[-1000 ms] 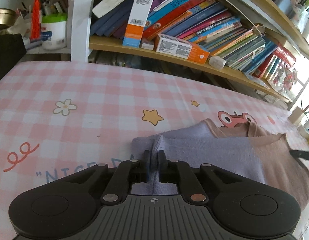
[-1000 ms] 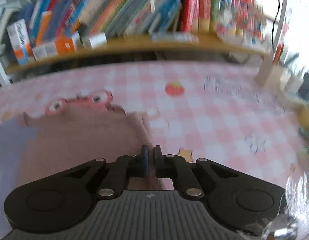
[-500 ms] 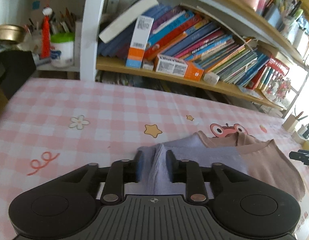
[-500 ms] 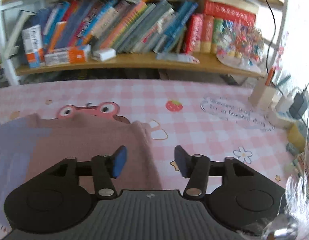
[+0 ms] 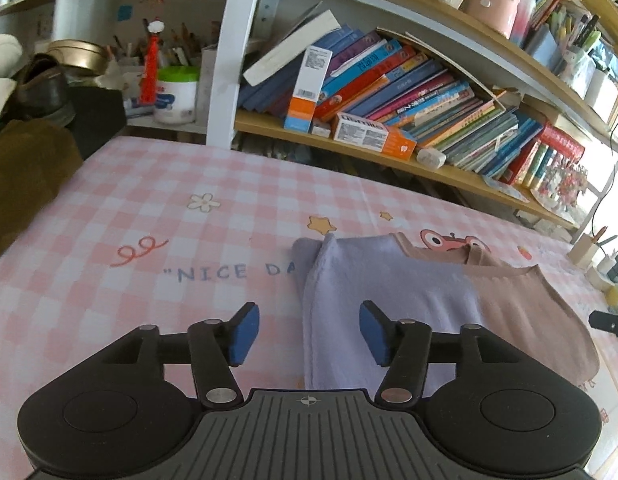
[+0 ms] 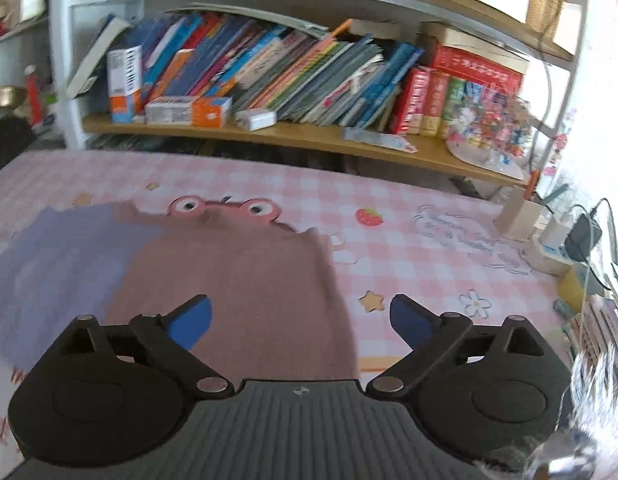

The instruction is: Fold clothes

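A folded garment of lavender and dusty-pink knit fabric [image 5: 429, 304] lies flat on the pink-and-white checked tablecloth [image 5: 149, 208], nearer the right end of the table than the left, its lavender half toward the left and its pink half [image 6: 245, 276] toward the right. The left gripper [image 5: 309, 334] hangs above the garment's left edge with its blue-padded jaws spread wide and nothing between them; the cloth's raised left fold runs up between the two pads without touching either. The right gripper [image 6: 299, 320] is likewise released, jaws far apart, above the pink half's right edge, holding nothing. Printed on the tablecloth are a cartoon frog face [image 6: 225, 210] partly covered by the garment's far edge, a yellow star [image 5: 321, 223] and blue "NICE DA" lettering [image 5: 233, 272] just left of the cloth. Past the table's far edge stands a wooden bookshelf [image 5: 349, 148] packed with leaning colourful books [image 5: 409, 96] and an orange-and-white carton [image 5: 373, 136]. At the table's right end sit a dark plug adapter [image 6: 585, 236] and a small wooden holder [image 6: 517, 216], well apart from the garment.
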A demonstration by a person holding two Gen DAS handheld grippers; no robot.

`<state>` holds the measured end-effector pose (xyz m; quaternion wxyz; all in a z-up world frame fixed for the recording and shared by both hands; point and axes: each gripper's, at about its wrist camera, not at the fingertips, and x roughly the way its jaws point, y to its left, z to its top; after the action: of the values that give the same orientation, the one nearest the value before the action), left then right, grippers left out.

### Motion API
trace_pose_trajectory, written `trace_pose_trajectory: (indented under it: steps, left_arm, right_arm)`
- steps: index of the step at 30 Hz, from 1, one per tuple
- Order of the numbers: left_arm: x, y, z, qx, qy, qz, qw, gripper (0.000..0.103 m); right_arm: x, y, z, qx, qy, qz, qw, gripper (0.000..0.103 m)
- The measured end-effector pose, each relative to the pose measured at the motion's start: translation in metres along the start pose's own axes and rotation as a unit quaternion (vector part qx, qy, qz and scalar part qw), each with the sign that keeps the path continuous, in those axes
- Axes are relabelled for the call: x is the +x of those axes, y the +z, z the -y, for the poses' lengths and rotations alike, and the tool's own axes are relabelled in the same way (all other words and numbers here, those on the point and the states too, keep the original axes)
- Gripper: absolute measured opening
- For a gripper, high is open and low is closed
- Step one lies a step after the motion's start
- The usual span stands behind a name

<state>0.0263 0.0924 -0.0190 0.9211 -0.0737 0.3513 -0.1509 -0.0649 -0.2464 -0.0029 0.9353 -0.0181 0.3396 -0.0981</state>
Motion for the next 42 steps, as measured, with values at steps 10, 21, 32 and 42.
trace_pose_trajectory:
  steps: [10, 21, 32, 42]
  left_arm:
    - [-0.019, -0.022, 0.030, -0.023, 0.049, 0.005, 0.9985, 0.069]
    - [-0.041, -0.056, 0.097, -0.048, 0.103, 0.007, 0.9935, 0.073]
    - [-0.050, -0.090, 0.141, -0.066, 0.146, -0.010, 0.9871, 0.074]
    - [-0.044, -0.097, 0.151, -0.066, 0.149, -0.024, 0.9863, 0.079]
  right_arm:
    - [0.000, -0.007, 0.012, -0.029, 0.050, 0.001, 0.998, 0.097]
    - [-0.003, -0.027, 0.062, -0.035, 0.112, -0.007, 0.993, 0.097]
    - [-0.004, -0.058, 0.087, -0.028, 0.163, -0.036, 0.986, 0.097]
    - [-0.003, -0.070, 0.093, -0.023, 0.171, -0.058, 0.983, 0.097]
